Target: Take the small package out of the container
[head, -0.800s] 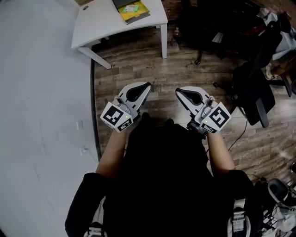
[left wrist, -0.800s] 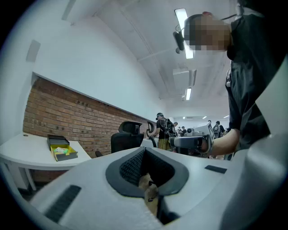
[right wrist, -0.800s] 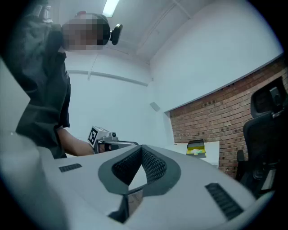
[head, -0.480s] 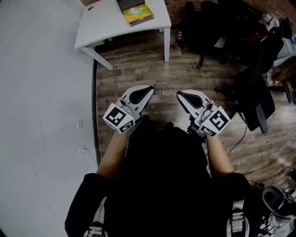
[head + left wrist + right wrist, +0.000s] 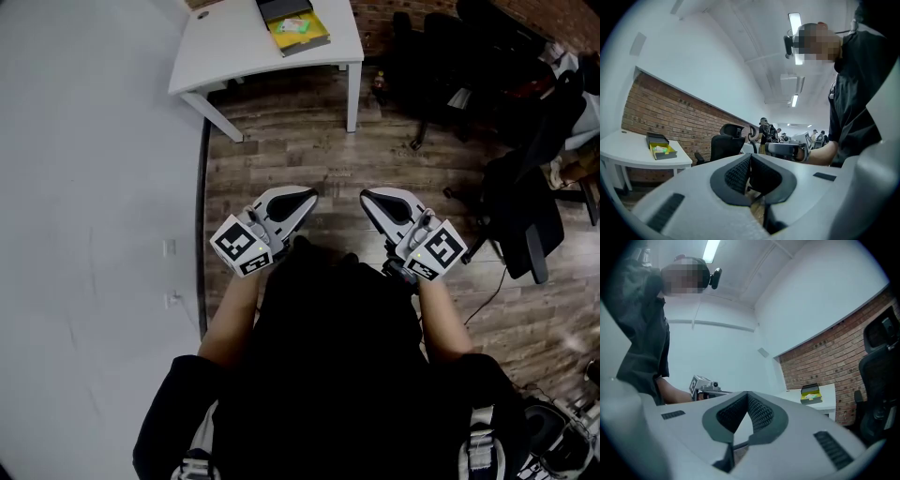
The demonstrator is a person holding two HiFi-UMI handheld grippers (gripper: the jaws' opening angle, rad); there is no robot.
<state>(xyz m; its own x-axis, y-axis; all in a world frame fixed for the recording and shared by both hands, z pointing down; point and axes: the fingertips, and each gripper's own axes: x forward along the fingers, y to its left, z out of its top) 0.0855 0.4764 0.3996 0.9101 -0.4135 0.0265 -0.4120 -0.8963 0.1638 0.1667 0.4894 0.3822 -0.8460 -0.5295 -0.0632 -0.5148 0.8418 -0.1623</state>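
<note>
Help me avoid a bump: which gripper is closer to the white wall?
The left gripper, beside the wall; the right gripper hangs farther out over the wood floor, toward the black chair.

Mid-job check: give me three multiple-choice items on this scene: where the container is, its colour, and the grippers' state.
1. The container sits: A) on the white table; B) on the floor; C) on a chair.
2. Its colour: A) red; B) yellow; C) blue.
3. The left gripper and right gripper are: A) wide open; B) holding a package; C) shut, empty.
Answers: 1 A, it lies on the tabletop; 2 B, its walls show yellow; 3 C, each gripper view shows pads together with nothing between.
</note>
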